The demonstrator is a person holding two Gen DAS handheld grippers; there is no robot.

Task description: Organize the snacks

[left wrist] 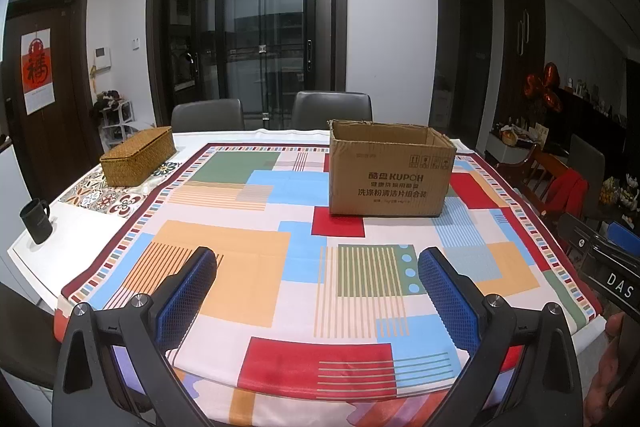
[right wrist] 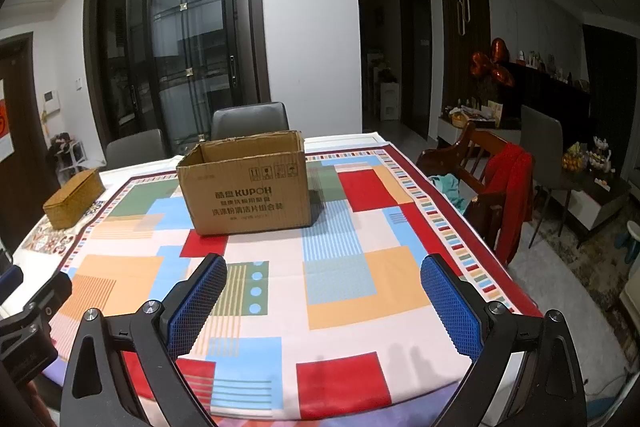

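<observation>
A: Start with the table [left wrist: 280,311]. What on it matters to you?

B: The box [left wrist: 390,171]. It stands upright and open-topped towards the far edge, right of centre, its printed long side facing you and its long axis running along that far edge

A: And the snacks?

B: None show in either view. The cloth between you and the box is bare, and the rim hides the inside of the box, so I cannot tell whether any are already in it

A: Which gripper sits nearer the box?

B: It's a close call. From your left gripper [left wrist: 318,261] the box lies ahead and a little right; from your right gripper [right wrist: 324,269] it lies ahead and left. So it is roughly between them, well apart from both

A: Their pose?

B: Both hover over the near edge, tilted down at the cloth, fingers spread wide with nothing between the blue pads [right wrist: 200,303]

A: Anything else up there?

B: A basket [left wrist: 138,155] at the far-left corner, lid on, and a mug [left wrist: 35,221] by the left edge. My guess is you have to find the snacks first
</observation>
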